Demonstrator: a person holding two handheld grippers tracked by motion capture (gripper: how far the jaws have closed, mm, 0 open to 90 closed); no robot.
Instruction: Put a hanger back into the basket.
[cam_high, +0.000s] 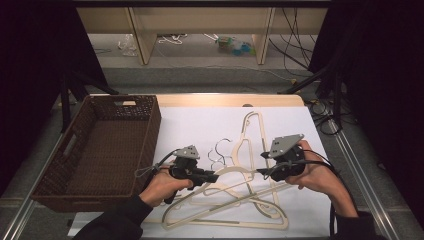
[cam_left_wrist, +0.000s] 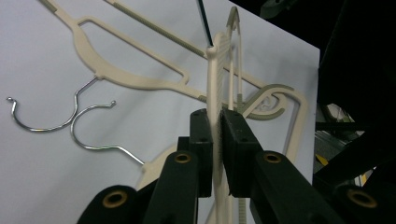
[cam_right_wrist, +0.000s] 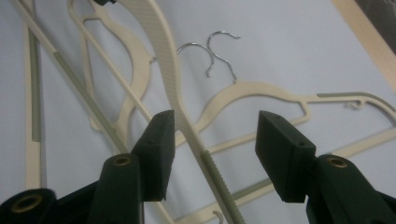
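Note:
Several cream plastic hangers with metal hooks (cam_high: 220, 150) lie overlapping on the white table sheet (cam_high: 200, 125). One hanger (cam_high: 235, 170) is lifted between my two grippers. My left gripper (cam_high: 215, 176) is shut on its ribbed arm (cam_left_wrist: 215, 70), which stands on edge, pressed between the pads (cam_left_wrist: 205, 135). My right gripper (cam_high: 260, 171) is open. The same ribbed arm (cam_right_wrist: 170, 70) runs through its gap, close to the left pad (cam_right_wrist: 159, 140) and well apart from the other pad. In the right gripper view (cam_right_wrist: 215, 135) the other hangers (cam_right_wrist: 261, 93) lie flat below.
A dark brown wicker basket (cam_high: 150, 125) with nothing in it stands at the left, beside the sheet. One hanger (cam_high: 252, 130) stretches toward the far table edge (cam_high: 225, 100). Beyond the table, cables and table legs are on the floor.

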